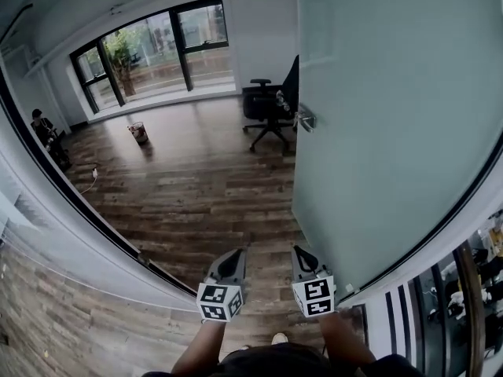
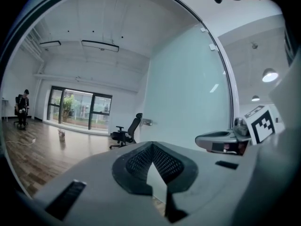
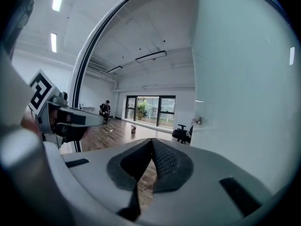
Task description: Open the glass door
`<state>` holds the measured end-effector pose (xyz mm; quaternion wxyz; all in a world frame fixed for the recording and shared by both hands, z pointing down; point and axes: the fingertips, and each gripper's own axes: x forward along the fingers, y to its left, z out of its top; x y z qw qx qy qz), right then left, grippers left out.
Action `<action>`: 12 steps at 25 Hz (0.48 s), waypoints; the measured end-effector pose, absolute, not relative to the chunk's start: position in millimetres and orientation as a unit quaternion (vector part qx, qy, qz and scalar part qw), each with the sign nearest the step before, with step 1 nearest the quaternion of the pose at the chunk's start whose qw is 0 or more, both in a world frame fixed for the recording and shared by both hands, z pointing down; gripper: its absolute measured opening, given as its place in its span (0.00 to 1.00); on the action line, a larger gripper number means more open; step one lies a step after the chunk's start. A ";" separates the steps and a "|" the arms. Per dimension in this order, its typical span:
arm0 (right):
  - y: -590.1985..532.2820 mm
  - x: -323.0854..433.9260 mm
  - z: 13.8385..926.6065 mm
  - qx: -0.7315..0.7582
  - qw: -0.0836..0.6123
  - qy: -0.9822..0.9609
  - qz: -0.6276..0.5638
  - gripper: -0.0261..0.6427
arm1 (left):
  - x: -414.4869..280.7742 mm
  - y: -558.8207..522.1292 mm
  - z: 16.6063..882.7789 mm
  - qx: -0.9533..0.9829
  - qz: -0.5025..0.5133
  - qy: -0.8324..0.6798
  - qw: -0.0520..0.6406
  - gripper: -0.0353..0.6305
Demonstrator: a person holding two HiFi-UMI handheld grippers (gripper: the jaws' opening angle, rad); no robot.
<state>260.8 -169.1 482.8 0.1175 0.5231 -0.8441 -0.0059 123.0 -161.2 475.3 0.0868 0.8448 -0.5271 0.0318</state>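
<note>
Two tools sit low in your head view, side by side above the wooden floor (image 1: 196,187): your left gripper (image 1: 234,256) and your right gripper (image 1: 299,252), both pointing ahead into the room. Each gripper's own view shows its jaws pressed together at the tips with nothing between them, so both are closed and empty.

The glass door (image 1: 393,116) fills the right side of your head view. It is a frosted pale-green panel standing open, with its free edge running up the middle of the picture. Its handle (image 1: 305,118) sits on that edge, well ahead of both grippers. Your right gripper is just beside the lower part of the panel, and no view shows whether it touches the glass. Your left gripper is further out in the open doorway.

Beyond the door edge a black office chair (image 1: 269,104) stands on the floor, partly hidden behind the panel. A wide window (image 1: 153,49) spans the far wall, with a small bin (image 1: 138,133) on the floor in front of it. At the far left a person (image 1: 43,128) sits, well apart from you
</note>
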 end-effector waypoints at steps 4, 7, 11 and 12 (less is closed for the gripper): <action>-126.1 242.7 486.7 0.527 0.109 -0.843 -0.009 0.06 | 104.4 -122.8 486.7 0.845 0.040 -0.525 0.089 0.05; -83.3 223.1 487.1 0.532 0.110 -0.839 -0.006 0.06 | 82.2 -85.0 484.9 0.846 0.039 -0.525 0.090 0.05; -29.5 196.0 495.8 0.528 0.119 -0.841 0.012 0.06 | 56.8 -33.9 481.9 0.847 0.035 -0.522 0.092 0.05; -19.2 191.6 500.4 0.524 0.124 -0.842 0.017 0.06 | 53.3 -22.5 483.2 0.847 0.034 -0.523 0.092 0.05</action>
